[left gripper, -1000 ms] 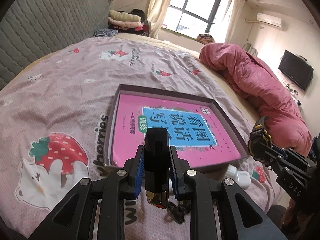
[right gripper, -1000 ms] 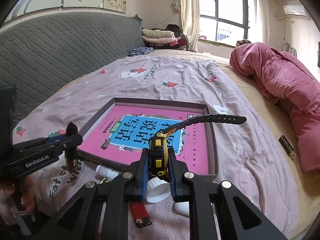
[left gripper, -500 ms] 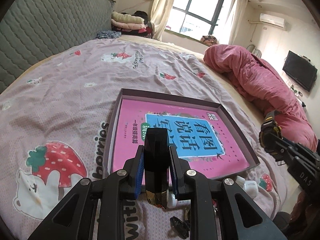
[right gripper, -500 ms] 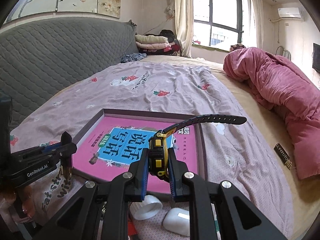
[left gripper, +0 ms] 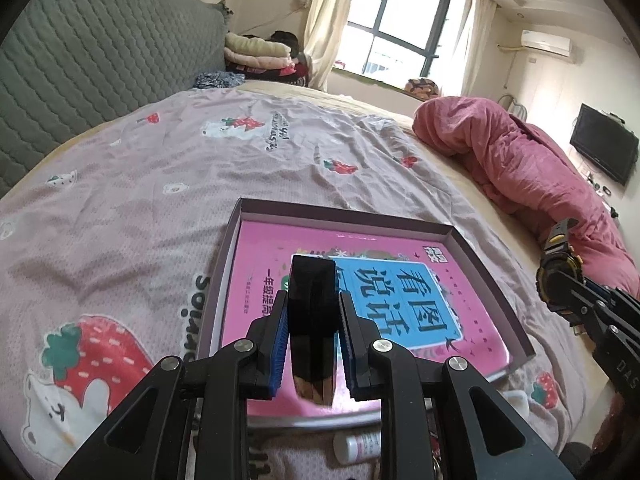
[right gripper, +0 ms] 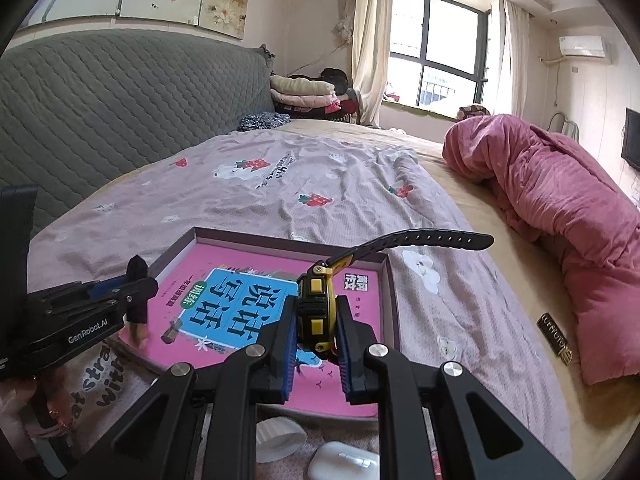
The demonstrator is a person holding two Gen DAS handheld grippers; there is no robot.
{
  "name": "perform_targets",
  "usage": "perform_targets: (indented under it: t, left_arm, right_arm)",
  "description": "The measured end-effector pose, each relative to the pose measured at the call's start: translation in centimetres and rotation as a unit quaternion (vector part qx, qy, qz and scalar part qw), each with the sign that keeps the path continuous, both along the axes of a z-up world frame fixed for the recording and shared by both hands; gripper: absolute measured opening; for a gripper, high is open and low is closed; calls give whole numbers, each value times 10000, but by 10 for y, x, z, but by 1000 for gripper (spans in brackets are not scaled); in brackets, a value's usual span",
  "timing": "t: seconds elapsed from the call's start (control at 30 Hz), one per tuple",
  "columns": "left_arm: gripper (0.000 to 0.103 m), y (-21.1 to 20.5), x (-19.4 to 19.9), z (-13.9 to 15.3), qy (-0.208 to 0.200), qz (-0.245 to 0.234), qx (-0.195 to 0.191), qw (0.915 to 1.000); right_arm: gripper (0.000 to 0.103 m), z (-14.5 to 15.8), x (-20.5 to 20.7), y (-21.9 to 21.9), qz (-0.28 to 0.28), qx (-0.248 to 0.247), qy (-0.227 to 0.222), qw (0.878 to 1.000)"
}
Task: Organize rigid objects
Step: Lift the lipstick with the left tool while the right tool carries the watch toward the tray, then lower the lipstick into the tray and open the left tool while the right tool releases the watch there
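On the bed lies a shallow purple box (left gripper: 344,216) (right gripper: 288,240) holding a pink book (left gripper: 260,264) (right gripper: 240,304). My left gripper (left gripper: 314,304) is shut on a glossy black rectangular case (left gripper: 312,280), held upright above the box's near edge. The right wrist view shows the same left gripper (right gripper: 136,300) from the side, at the box's left corner. My right gripper (right gripper: 318,320) is shut on a black and yellow wristwatch (right gripper: 316,300), whose strap (right gripper: 420,238) sticks out up and to the right. From the left wrist view, the right gripper (left gripper: 560,292) hangs beside the box's right edge.
Near the box's front edge lie a small white tube (left gripper: 358,444), a white cap (right gripper: 278,438) and a white earbud case (right gripper: 344,462). A rolled pink quilt (left gripper: 520,168) fills the right side. A grey padded headboard (right gripper: 120,100) stands on the left. A small dark tag (right gripper: 556,336) lies by the quilt.
Both grippers have moved forward over the bed toward the box, each keeping its object. The loose items in front of the box have slid lower in both views.
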State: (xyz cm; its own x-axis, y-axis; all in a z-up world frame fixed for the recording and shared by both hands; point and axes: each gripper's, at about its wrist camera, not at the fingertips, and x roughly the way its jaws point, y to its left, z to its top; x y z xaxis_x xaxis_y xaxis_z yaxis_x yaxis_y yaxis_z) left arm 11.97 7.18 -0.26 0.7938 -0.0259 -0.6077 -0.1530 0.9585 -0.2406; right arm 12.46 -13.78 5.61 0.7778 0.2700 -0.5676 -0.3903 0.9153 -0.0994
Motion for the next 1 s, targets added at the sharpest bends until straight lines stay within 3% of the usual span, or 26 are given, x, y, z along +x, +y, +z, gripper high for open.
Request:
perform_targets:
  t: [0.23, 0.57, 0.77, 1.0]
  left_arm:
    - [24, 6, 19, -6, 224, 5, -158, 9996]
    - [23, 2, 36, -15, 461, -199, -9, 9987]
    - [23, 2, 41, -18, 506, -295, 17, 9983]
    - [23, 8, 48, -28, 697, -275, -98, 9971]
  right_arm:
    - [18, -2, 10, 12, -27, -258, -152, 9995]
    - [18, -11, 20, 32, 165, -517, -129, 9984]
    - [18, -24, 28, 37, 270, -543, 189, 9980]
    - [18, -48, 38, 36, 316, -414, 875, 9948]
